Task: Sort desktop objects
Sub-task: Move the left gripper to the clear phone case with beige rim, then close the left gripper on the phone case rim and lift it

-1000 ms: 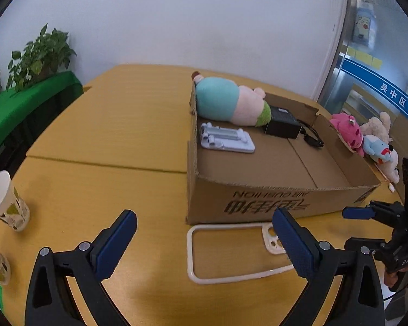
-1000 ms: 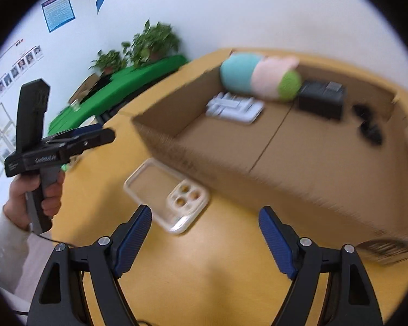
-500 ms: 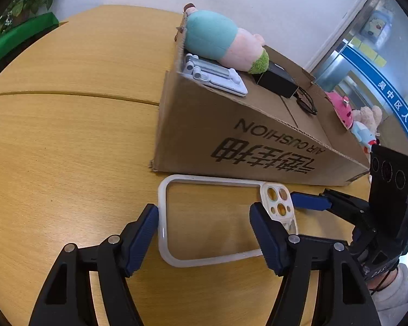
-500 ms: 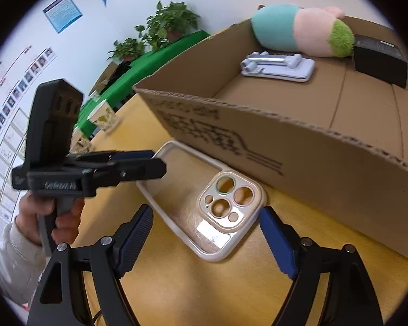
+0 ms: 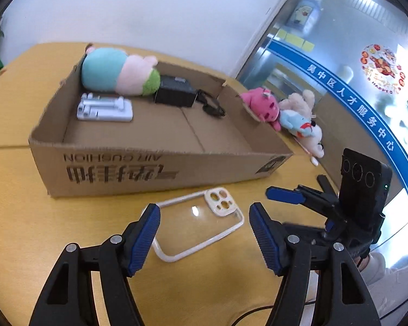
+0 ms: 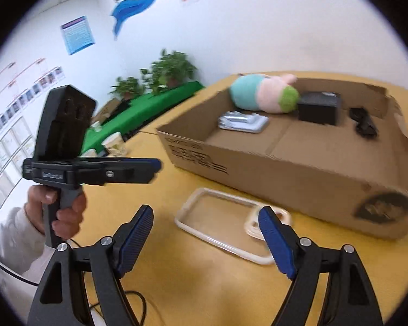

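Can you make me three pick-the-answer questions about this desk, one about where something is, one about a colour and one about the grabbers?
1. Where does the clear phone case lie?
A. inside the cardboard box
B. on the table in front of the cardboard box
C. on top of the plush toy

2. What colour are the pads on the left gripper?
A. blue
B. red
C. yellow

3. How does the right gripper stand?
A. shut on the phone case
B. shut on a cup
C. open, gripping nothing

Answers: 1 B, the case lies flat on the wood beside the box's printed wall. 2 A, both pads are blue. 3 C, its pads stand wide apart.
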